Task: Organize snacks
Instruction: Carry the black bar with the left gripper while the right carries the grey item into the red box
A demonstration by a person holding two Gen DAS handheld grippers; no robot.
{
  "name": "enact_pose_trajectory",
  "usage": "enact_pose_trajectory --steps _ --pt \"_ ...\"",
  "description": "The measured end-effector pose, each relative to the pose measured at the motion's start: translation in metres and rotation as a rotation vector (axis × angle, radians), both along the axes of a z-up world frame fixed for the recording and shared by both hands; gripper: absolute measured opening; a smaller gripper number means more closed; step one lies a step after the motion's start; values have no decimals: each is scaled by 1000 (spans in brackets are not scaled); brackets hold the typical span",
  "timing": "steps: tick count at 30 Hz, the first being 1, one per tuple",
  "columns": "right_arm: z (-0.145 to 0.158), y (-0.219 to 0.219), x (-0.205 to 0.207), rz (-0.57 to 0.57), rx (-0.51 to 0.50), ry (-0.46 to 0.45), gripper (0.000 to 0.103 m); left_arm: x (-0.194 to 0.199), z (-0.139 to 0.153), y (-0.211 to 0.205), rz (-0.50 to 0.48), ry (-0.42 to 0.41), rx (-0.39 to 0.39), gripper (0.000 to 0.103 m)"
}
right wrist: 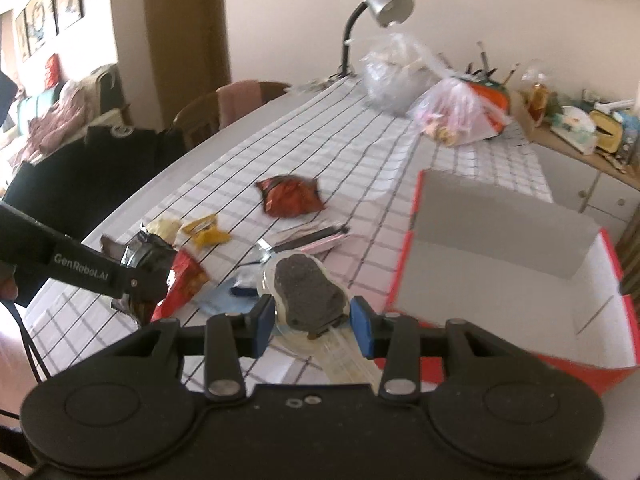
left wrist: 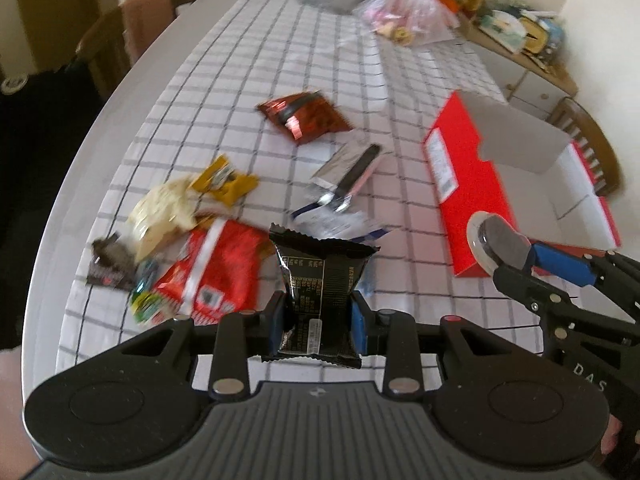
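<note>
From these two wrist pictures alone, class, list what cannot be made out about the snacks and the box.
- Black packet, left wrist view: its print is too small and blurred to read.
- Red box, right wrist view: its near floor is hidden behind the right gripper.
- Clear-wrapped dark snack: its lower end is hidden by the gripper body.
- Snack pile, left wrist view: motion blur hides labels.

Snack packets [left wrist: 224, 216] scattered on table [left wrist: 248, 60], open box [left wrist: 520, 184] to their right
</note>
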State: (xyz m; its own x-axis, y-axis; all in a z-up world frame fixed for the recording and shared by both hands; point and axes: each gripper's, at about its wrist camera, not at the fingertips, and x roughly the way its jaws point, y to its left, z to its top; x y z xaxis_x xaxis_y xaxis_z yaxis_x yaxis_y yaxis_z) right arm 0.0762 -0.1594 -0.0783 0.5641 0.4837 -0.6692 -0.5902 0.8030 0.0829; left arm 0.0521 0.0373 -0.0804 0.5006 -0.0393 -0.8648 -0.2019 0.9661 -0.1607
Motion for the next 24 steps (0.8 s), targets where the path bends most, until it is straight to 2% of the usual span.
enact_pose_trajectory --steps 13,18,20,24 --pt "19 -64 43 -177 25 -30 39 56 32 -72 -161 -63 59 33" --pt "15 -90 62 -246 11 -26 39 83 38 -103 -222 -71 85 33" --pt "10 -101 73 -270 18 3 39 94 38 -112 -240 -66 90 33" --pt "0 -116 90 -307 -5 27 39 118 33 -134 -278 -30 96 33"
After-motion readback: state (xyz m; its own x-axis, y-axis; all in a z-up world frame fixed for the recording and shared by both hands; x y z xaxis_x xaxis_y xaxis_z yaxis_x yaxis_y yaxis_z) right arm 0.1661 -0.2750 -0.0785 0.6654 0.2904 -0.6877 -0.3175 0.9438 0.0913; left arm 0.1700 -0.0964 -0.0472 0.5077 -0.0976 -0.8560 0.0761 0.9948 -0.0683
